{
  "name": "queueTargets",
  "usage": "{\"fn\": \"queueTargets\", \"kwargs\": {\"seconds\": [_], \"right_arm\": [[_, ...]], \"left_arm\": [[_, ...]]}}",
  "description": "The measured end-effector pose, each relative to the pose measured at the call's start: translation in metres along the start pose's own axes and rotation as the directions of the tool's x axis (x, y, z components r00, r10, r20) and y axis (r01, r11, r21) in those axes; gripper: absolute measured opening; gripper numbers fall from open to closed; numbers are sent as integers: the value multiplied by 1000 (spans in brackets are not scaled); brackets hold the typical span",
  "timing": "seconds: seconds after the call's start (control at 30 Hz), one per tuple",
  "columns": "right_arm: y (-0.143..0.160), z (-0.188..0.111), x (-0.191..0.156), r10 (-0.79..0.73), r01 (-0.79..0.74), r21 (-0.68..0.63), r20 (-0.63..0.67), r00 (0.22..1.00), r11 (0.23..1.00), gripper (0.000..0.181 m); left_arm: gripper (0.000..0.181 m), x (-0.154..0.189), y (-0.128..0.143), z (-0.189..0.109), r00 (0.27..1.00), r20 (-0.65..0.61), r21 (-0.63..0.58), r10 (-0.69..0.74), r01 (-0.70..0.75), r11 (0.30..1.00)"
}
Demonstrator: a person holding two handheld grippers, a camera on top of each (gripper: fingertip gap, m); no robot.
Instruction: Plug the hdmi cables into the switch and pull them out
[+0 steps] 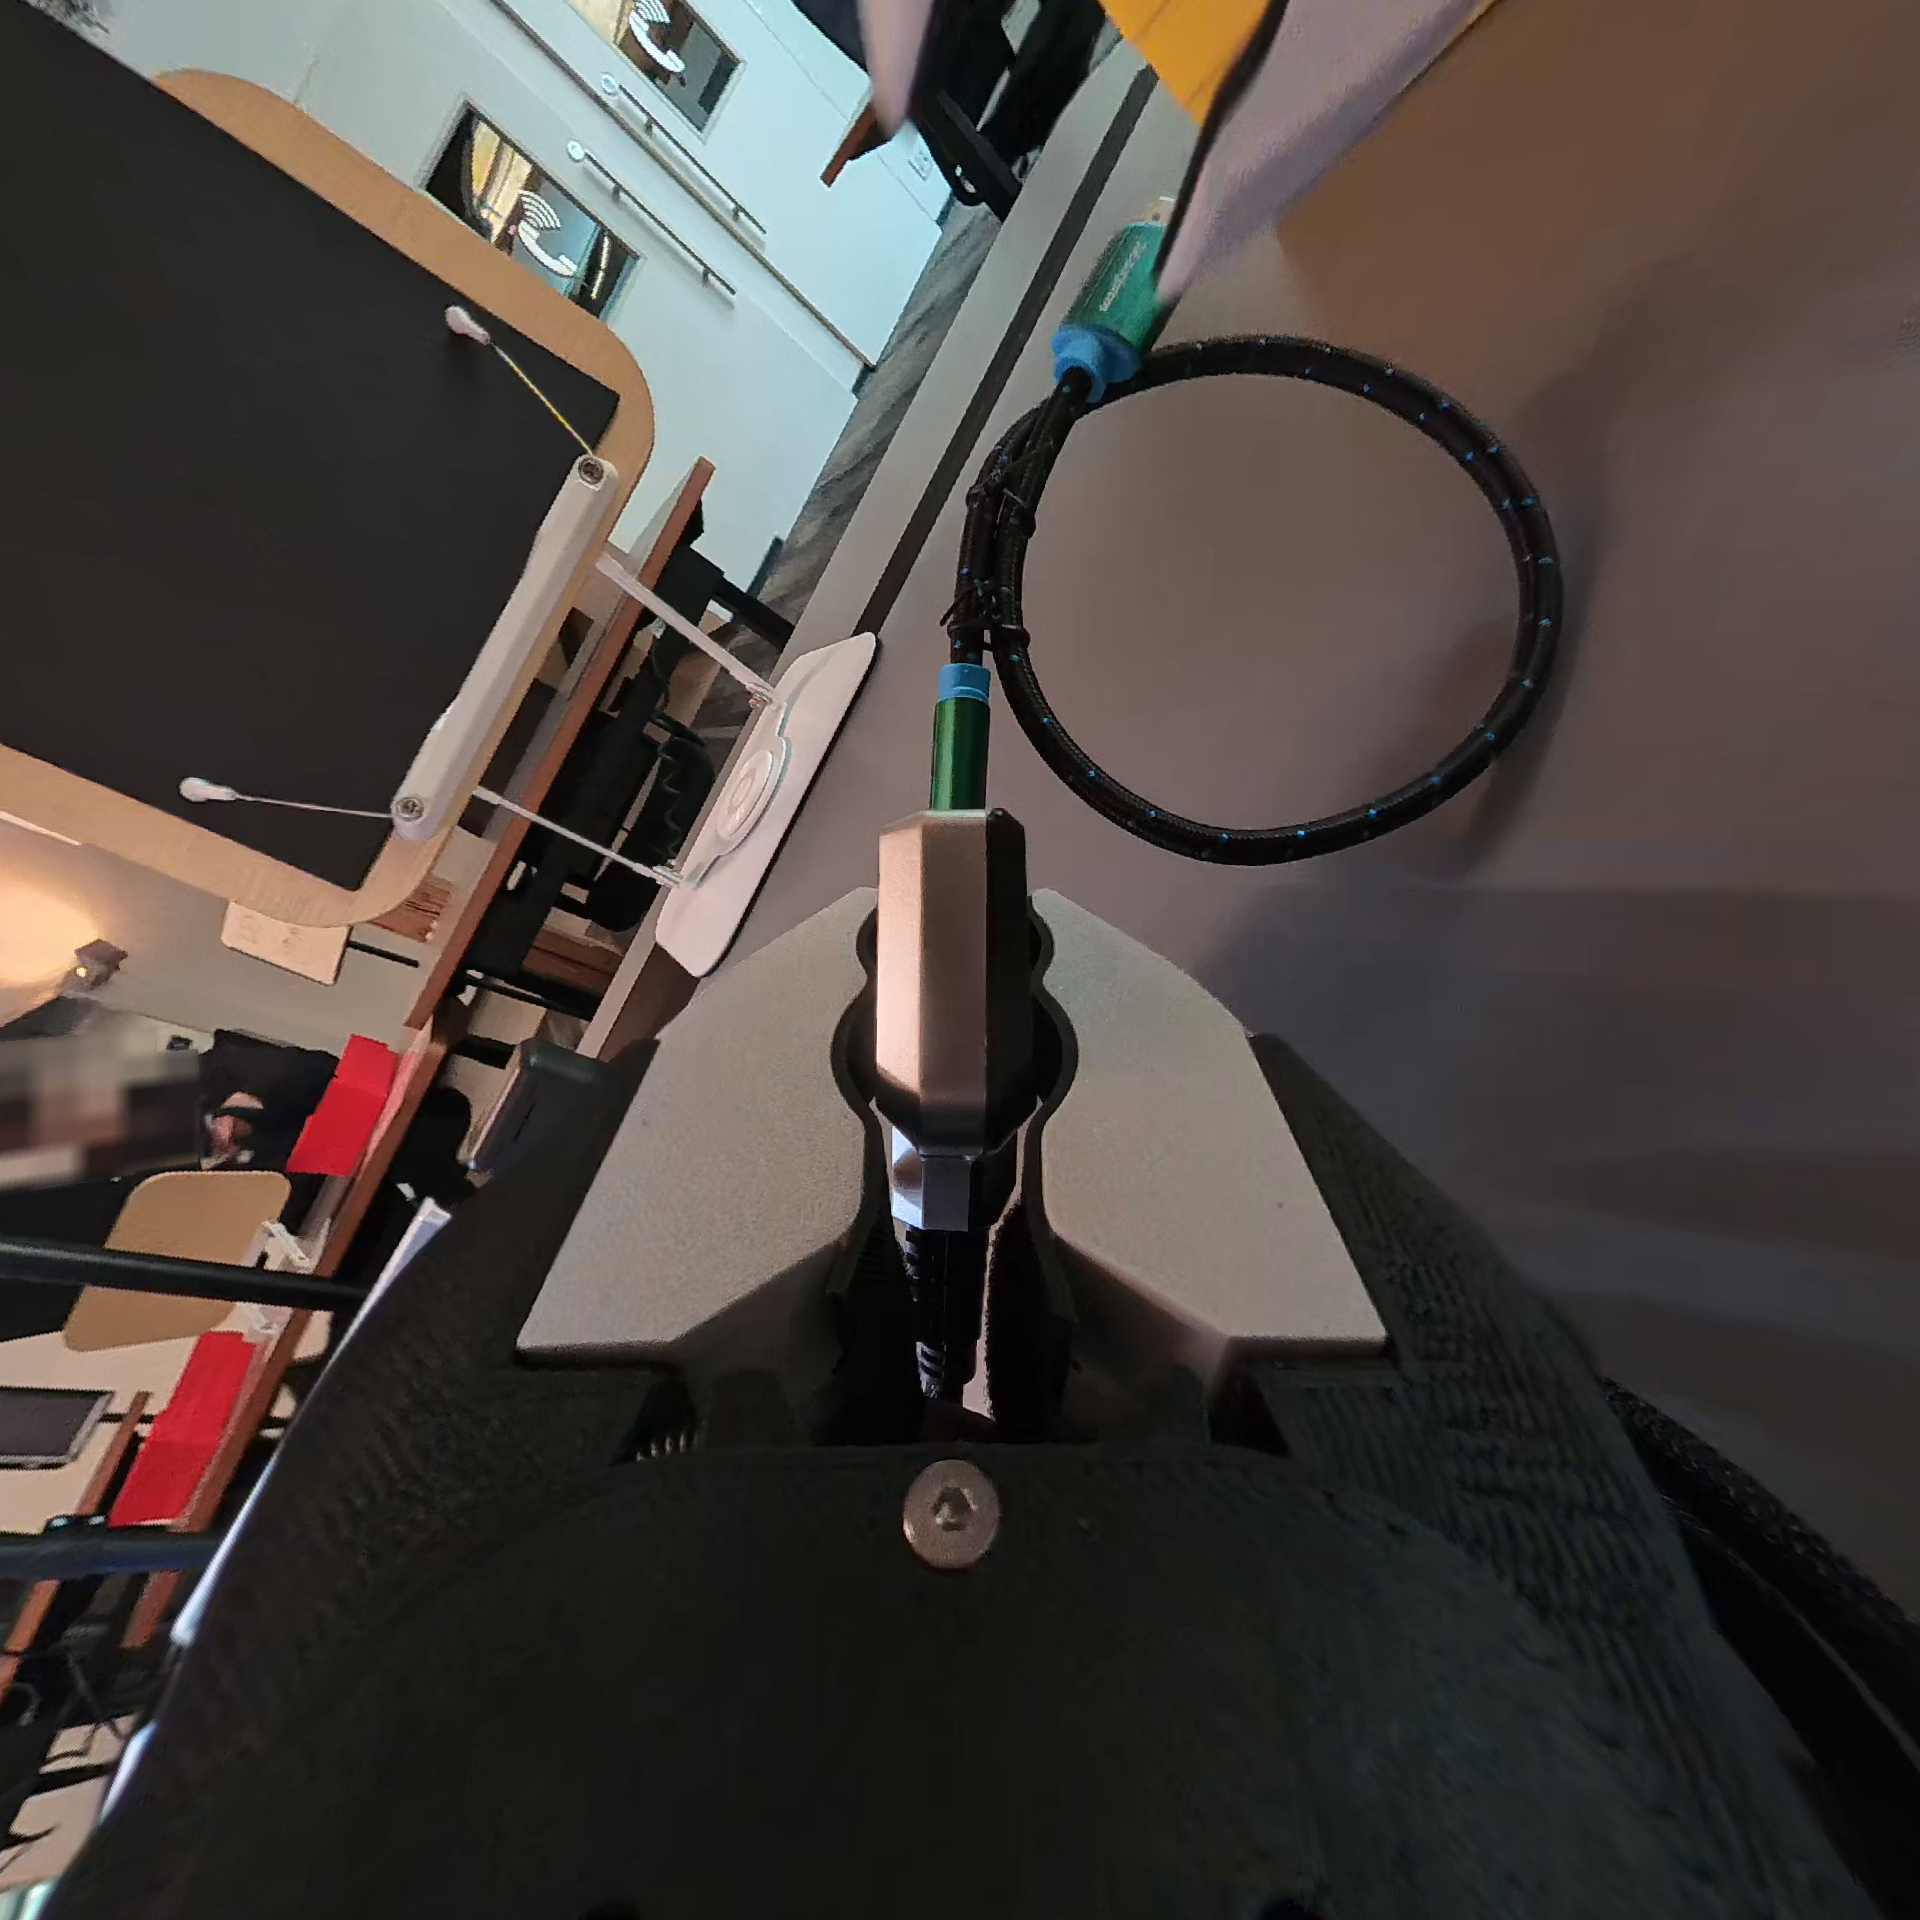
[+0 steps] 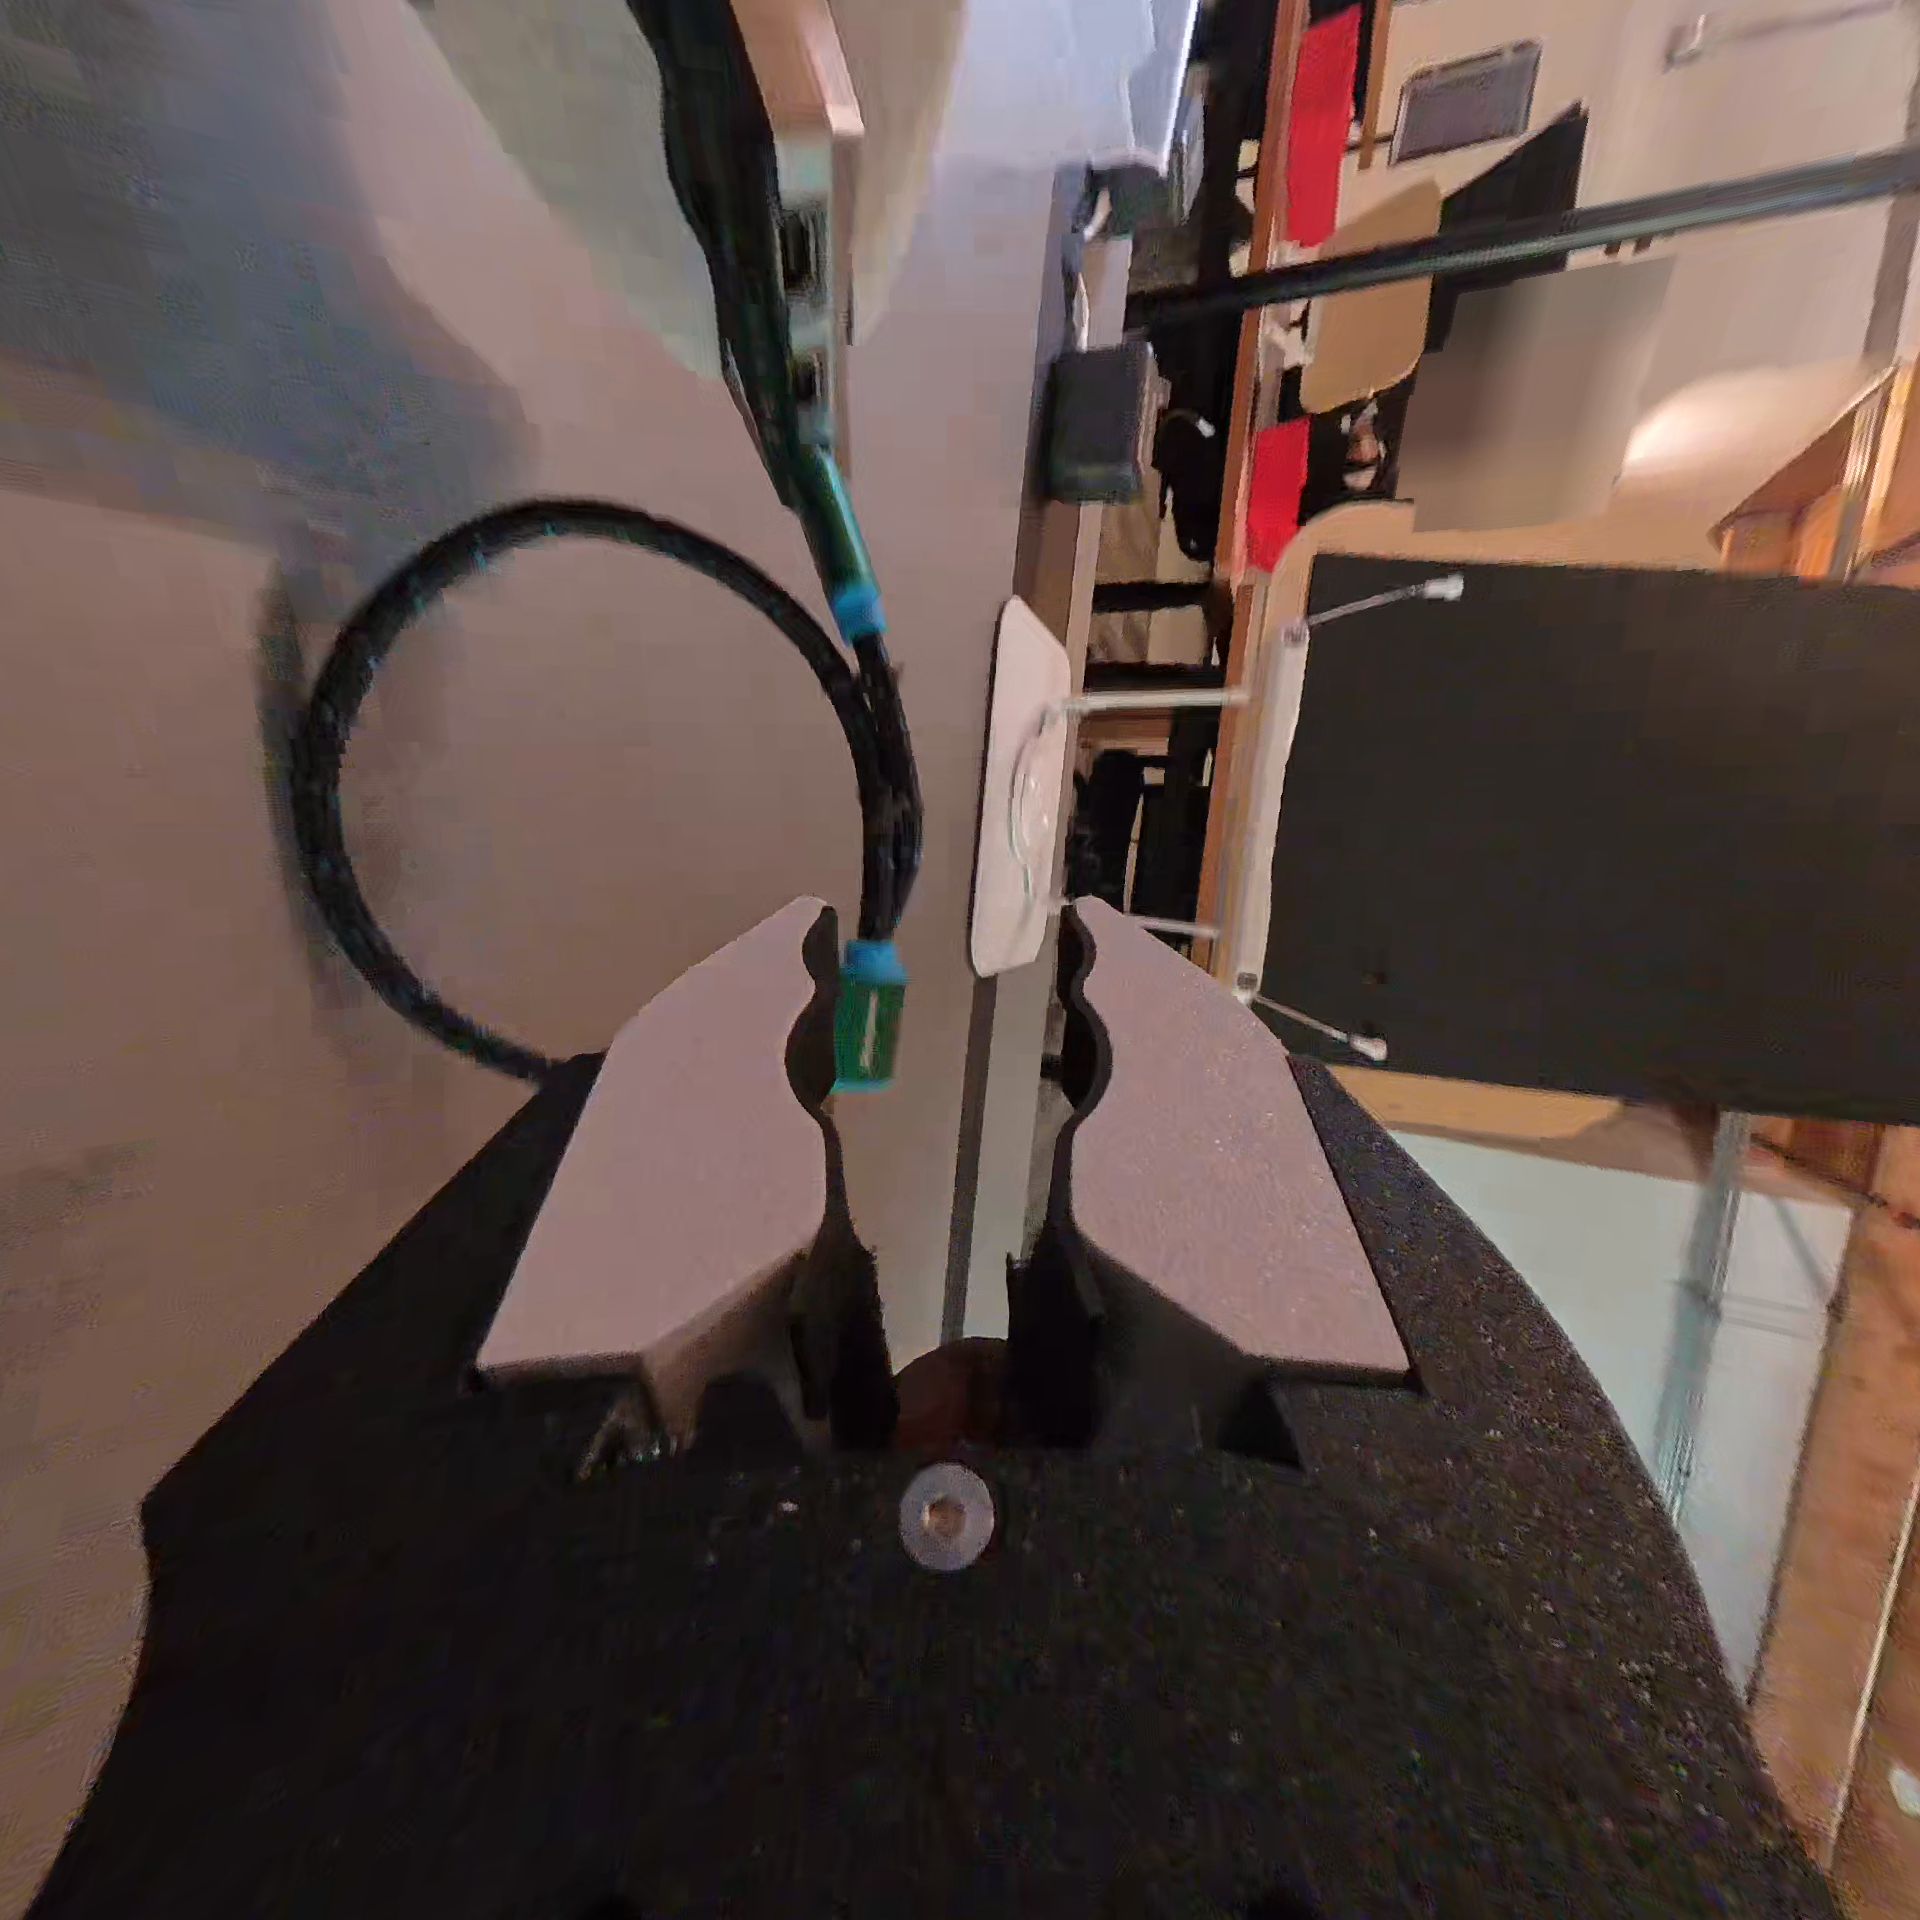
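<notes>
left gripper (image 1: 951, 935) clamped tight on grey switch (image 1: 935, 966), one green hdmi plug (image 1: 958, 758) seated in its far end, sticking out toward 12. braided black cable (image 1: 1351, 582) loops on grey table (image 1: 1558, 1039) around 1 o'clock; second green plug (image 1: 1117, 291) loose up at 12-1 (bit blurry). right gripper (image 2: 945, 997) wide open, holding nothing, green plug (image 2: 868, 1023) just beside its left finger, cable loop (image 2: 343, 748) at 10.
</notes>
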State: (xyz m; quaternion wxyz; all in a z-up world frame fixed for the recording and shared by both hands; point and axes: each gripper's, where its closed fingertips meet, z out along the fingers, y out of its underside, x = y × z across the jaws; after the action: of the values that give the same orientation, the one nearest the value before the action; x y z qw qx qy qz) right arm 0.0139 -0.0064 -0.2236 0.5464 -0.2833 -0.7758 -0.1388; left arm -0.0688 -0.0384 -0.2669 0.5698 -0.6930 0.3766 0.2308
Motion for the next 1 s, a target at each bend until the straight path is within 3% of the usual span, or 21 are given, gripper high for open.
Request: {"fn": "queueTargets", "kwargs": {"seconds": [0.13,0.3,0.4,0.53,0.6,0.73,0.87,1.0], "right_arm": [[-38,35,-20,56,-61,53,92,994,997,36],[-46,58,-30,102,-108,23,167,981,994,25],[-48,56,-31,57,-64,32,176,983,997,23],[-59,49,-28,142,-162,81,207,968,983,19],[-47,57,-30,102,-104,6,183,978,995,16],[-49,59,-32,26,-31,30,151,988,999,14],[-44,47,-28,-37,31,53,104,994,998,13],[-31,34,-35,-48,42,47,141,989,998,13]], "left_arm": [[23,2,-5,-1,999,7,16,35,-35,999],[22,4,-3,-1,997,7,-6,82,-82,997],[23,4,-4,-2,995,7,-2,102,-102,995],[22,8,-9,-3,992,4,17,124,-124,992],[22,10,-16,-5,992,-4,56,122,-122,991],[23,10,-12,-4,995,-11,37,99,-98,994],[23,11,-12,-2,993,-9,19,114,-114,993],[23,23,-19,6,992,-53,-6,114,-114,993]]}}
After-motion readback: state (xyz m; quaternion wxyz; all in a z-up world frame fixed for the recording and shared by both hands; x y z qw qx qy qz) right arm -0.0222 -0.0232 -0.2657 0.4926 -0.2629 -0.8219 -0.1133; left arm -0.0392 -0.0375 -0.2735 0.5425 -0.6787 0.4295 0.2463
